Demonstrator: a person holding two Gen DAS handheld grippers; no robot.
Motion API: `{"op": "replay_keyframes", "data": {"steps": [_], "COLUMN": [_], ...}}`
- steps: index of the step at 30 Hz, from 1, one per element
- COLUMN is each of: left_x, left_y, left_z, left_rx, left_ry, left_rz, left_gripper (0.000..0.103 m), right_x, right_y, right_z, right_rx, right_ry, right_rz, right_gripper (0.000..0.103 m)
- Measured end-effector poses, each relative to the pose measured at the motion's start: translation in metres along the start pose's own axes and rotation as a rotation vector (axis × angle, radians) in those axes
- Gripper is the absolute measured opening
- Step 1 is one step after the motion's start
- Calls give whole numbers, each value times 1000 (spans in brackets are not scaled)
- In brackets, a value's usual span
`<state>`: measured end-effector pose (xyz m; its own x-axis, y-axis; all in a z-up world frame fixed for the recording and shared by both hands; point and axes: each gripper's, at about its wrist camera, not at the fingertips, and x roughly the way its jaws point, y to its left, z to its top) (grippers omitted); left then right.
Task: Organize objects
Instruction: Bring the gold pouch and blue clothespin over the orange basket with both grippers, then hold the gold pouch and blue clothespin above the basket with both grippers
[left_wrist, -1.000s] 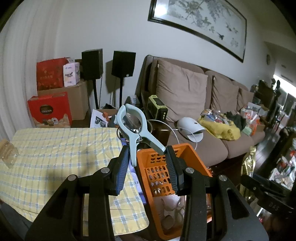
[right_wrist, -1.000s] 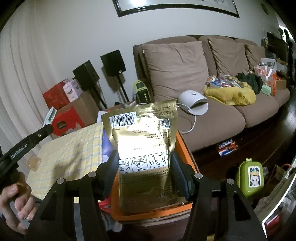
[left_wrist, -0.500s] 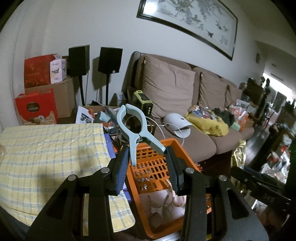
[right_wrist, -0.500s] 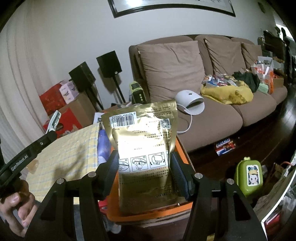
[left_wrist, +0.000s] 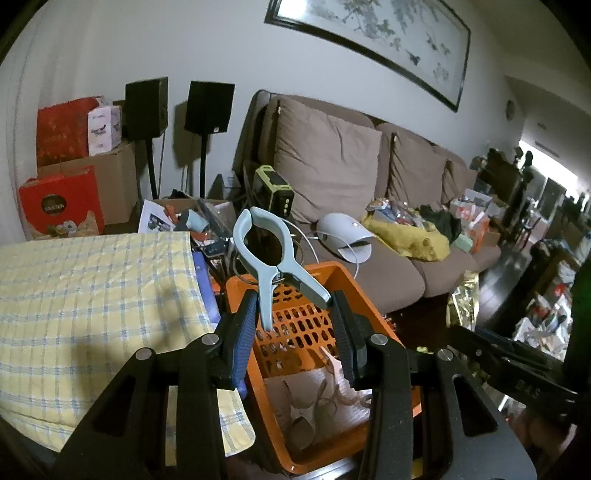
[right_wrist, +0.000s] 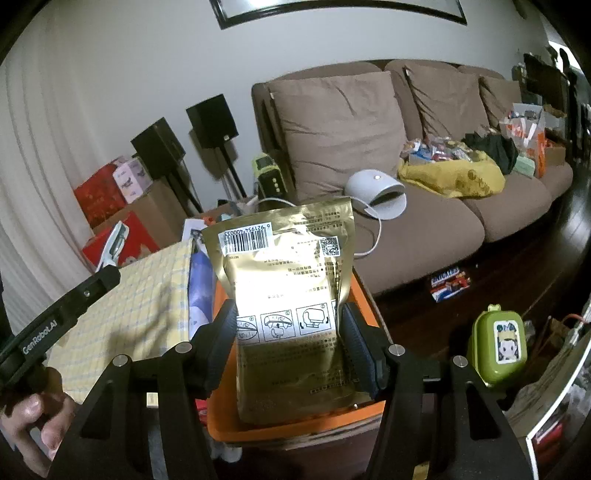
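Left hand-held gripper (left_wrist: 293, 332) is clamped on the two handles of a pale blue spring clip (left_wrist: 271, 260), clip head pointing up and away. It hangs over the orange basket (left_wrist: 369, 317), just inside the basket's near-left wall. Basket floor shows crumpled paper and thin looped bits, with bare perforated wall behind, so there is room inside.

Right hand-held gripper (right_wrist: 288, 343) is closed on the sides of a gold foil pouch (right_wrist: 291, 295), upright, barcode at top. Its bottom edge sits at or just inside the basket's near rim; contact with the floor cannot be told.

To the left, the yellow checked cloth (left_wrist: 92, 295) on the desk drapes right up to the basket's left edge, tight there. To the right, dark floor (right_wrist: 517, 273), with a green case (right_wrist: 502, 343) near.

Beyond: cluttered box, then brown sofa (left_wrist: 332, 177).
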<state>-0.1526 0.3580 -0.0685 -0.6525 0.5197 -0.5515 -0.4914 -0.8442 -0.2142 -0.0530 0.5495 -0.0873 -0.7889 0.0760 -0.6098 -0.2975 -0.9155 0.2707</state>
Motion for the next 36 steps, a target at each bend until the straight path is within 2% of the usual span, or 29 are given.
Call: {"op": "replay_keyframes", "data": {"steps": [9, 22, 36], "left_x": [19, 39, 61], "left_y": [4, 2, -15], "left_z": [-20, -44, -61], "left_rx": [-24, 3, 7], "left_ry": [62, 89, 104], "left_rz": [-14, 8, -7], "left_gripper": [37, 37, 37], "right_x": [15, 58, 60], "right_y": [-7, -13, -19], "right_z": [-7, -27, -30], "right_rx": [40, 57, -2], "right_ry": [4, 29, 16], "right_rz": [2, -55, -74], "right_gripper": [59, 59, 59]}}
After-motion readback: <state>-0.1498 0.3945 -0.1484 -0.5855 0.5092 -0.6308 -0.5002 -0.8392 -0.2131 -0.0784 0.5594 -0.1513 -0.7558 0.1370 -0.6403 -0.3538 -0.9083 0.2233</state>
